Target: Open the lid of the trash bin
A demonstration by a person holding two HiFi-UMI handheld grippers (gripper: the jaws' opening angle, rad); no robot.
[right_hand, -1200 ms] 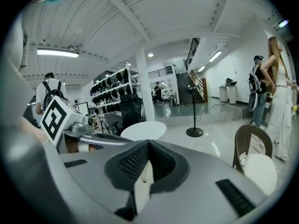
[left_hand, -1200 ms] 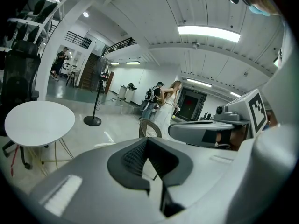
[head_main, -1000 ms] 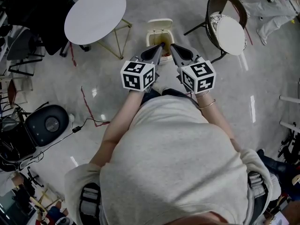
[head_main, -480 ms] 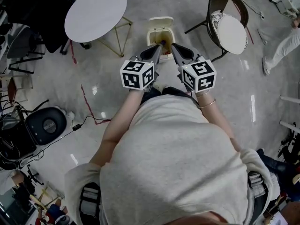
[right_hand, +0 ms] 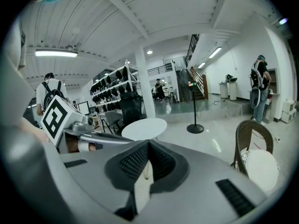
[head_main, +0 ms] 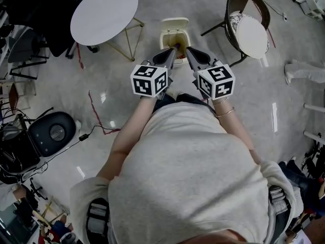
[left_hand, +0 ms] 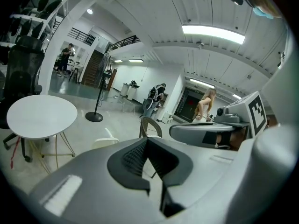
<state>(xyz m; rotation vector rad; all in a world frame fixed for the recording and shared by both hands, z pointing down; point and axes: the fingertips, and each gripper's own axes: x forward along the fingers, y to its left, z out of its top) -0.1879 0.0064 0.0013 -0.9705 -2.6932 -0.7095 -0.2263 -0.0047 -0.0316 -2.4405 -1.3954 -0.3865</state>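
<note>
A small cream trash bin (head_main: 174, 36) stands on the floor ahead of me, its lid (head_main: 174, 22) tipped back so the brownish inside shows. My left gripper (head_main: 171, 50) hangs over the bin's near left edge with its jaws together and nothing between them. My right gripper (head_main: 188, 51) is alongside it to the right, also shut and empty. In the left gripper view the jaws (left_hand: 147, 141) meet at a point, with the pale lid (left_hand: 105, 143) just beyond. The right gripper view shows its jaws (right_hand: 148, 144) closed the same way.
A round white table (head_main: 103, 14) on thin legs stands left of the bin. A wicker chair (head_main: 247, 19) with a white cushion is to its right. A black round base (head_main: 51, 134) with cables lies at my left. A person's legs (head_main: 304, 71) show at the far right.
Both grippers stay where they were over the bin. The person at the upper right has walked toward the right edge.
</note>
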